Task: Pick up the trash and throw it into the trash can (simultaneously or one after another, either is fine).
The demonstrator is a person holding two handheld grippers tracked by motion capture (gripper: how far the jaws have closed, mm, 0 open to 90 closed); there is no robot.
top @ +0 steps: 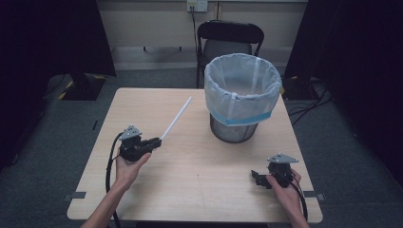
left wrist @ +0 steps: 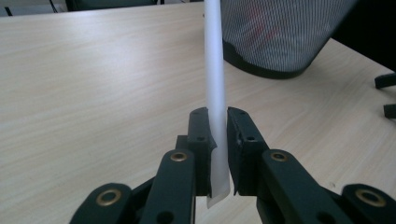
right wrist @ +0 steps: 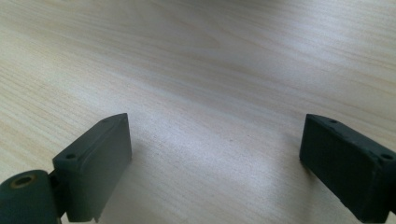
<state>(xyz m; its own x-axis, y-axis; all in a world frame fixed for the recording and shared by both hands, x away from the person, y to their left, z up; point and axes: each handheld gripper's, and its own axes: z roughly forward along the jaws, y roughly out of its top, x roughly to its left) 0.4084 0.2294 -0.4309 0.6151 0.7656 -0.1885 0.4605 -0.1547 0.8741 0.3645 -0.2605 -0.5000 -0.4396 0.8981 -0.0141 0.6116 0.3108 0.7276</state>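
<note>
A long thin white tube [top: 176, 118] slants up and away over the table, its near end pinched in my left gripper [top: 156, 141]. In the left gripper view the tube [left wrist: 215, 70] rises straight from between the two black jaws, and my left gripper [left wrist: 218, 122] is shut on it. A mesh bin [top: 242, 97] lined with a pale bag stands at the back right of the table, to the right of the tube's far end. Near the front right my right gripper [top: 255, 177] rests low, and in its own view my right gripper [right wrist: 215, 154] stands open over bare wood.
The light wooden table [top: 199, 161] has its front edge close to the hands. A black folding chair [top: 229, 40] stands behind the bin. Dark curtains and cables border the table on both sides. The bin's base [left wrist: 266, 67] sits to the right in the left gripper view.
</note>
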